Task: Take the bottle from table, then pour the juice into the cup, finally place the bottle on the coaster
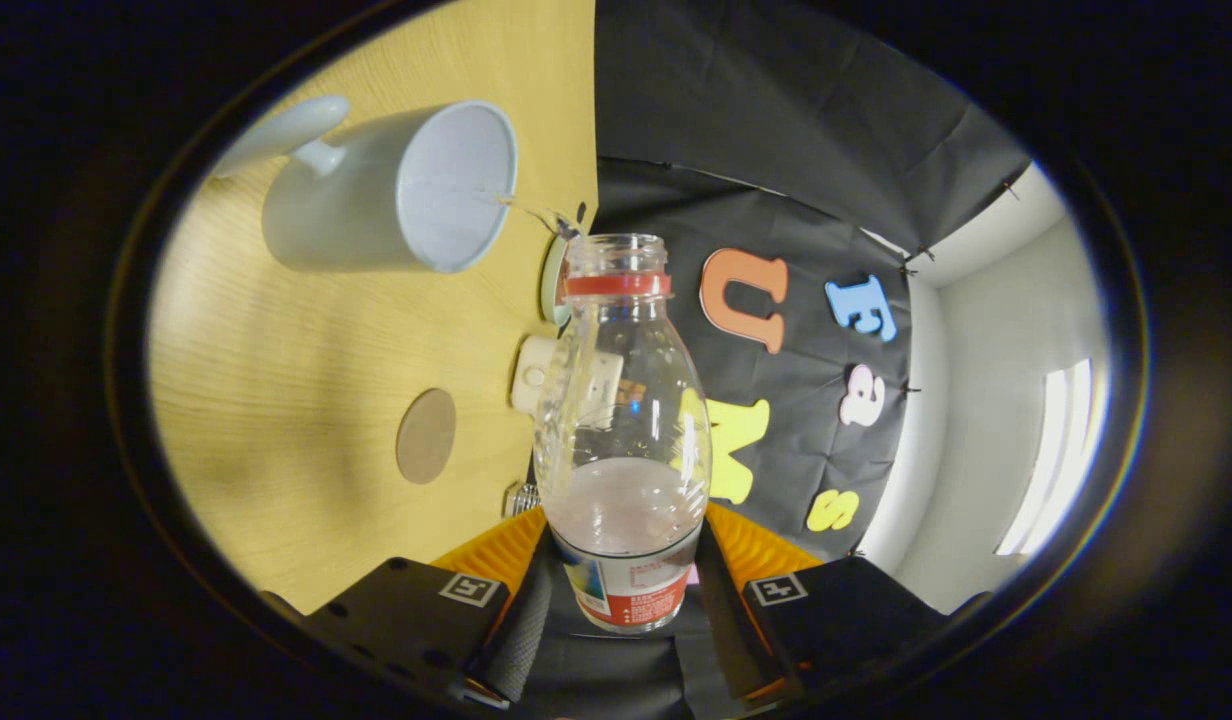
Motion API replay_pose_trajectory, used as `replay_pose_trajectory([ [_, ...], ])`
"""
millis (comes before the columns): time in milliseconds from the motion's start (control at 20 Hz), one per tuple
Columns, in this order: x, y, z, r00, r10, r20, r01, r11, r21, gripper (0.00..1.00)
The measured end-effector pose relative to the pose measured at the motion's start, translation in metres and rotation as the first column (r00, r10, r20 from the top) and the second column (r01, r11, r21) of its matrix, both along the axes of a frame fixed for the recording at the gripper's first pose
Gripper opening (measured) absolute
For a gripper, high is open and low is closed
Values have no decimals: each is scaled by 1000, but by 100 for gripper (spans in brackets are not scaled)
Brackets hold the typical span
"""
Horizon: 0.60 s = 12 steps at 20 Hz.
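While the gripper [624,610] clamps the bottle [622,430] between both fingers, tilted w/ neck near the cup [391,190] rim, pouring looks underway; juice remains. Next: likely finish pour, right bottle, set it on coaster [426,436] beyond fingers.

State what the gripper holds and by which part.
The gripper is shut on the bottle, both fingers pressing its labelled lower body, near the base.
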<state>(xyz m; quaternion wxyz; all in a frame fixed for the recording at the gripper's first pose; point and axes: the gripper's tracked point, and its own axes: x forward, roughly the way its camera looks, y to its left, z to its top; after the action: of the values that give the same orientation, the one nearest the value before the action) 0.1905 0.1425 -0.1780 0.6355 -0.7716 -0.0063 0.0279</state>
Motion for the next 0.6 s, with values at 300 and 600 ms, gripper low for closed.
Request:
replay_pose_trajectory([
  [300, -3, 0, 7, 1000, 5, 6, -5, 1000, -30, 76],
  [600, -2, -1, 15, 1000, 10, 16, -9, 999, -53, 76],
])
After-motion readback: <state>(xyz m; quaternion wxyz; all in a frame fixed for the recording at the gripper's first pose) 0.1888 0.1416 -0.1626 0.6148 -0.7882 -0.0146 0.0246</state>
